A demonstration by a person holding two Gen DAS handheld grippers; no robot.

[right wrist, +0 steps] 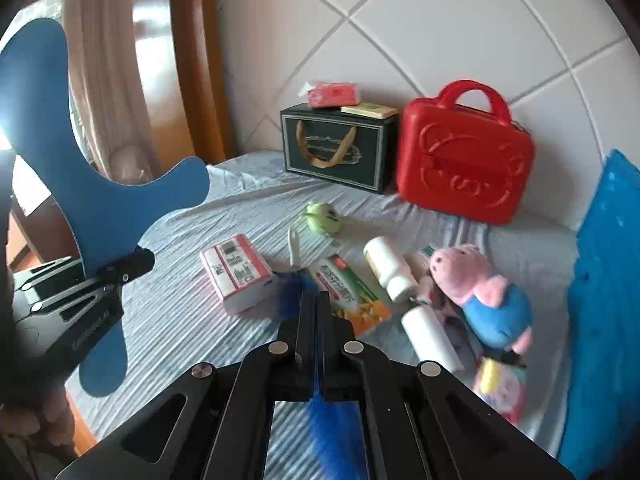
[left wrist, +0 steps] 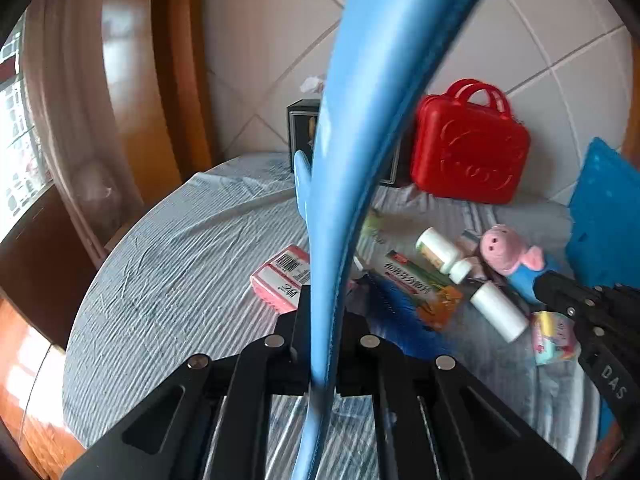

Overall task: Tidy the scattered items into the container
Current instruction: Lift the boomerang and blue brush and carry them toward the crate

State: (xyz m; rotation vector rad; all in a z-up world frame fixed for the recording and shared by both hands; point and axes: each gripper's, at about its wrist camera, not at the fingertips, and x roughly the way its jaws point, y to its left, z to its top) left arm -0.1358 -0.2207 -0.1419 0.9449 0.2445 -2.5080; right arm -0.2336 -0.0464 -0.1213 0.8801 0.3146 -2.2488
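Over a bed with a wrinkled pale striped sheet (right wrist: 168,280), the left gripper (left wrist: 320,320) is pinched tight on a flat blue board (left wrist: 360,120) with curved lobes, holding it edge-on to its own camera so it rises as a tall blue strip; from the right wrist view the same board (right wrist: 100,208) shows broadside at the left, clamped by the left gripper (right wrist: 120,270). The right gripper (right wrist: 316,308) has its fingers pressed together on a blue feathery thing (right wrist: 332,420) with a white handle (right wrist: 294,248) lying ahead of the fingertips. Scattered on the sheet are a pink-and-white box (right wrist: 236,276), a green-and-orange packet (right wrist: 352,292), a white bottle (right wrist: 390,266), a white roll (right wrist: 430,336), a small green plush (right wrist: 322,218), a pink pig plush in blue (right wrist: 484,292) and a small colourful pack (right wrist: 500,388). Against the tiled headboard stand a red plastic case (right wrist: 464,156) with handles and, just beside it, a dark gift box (right wrist: 336,144) with a red packet (right wrist: 332,94) on top. A blue container (right wrist: 604,280) sits at the right edge, near the pig
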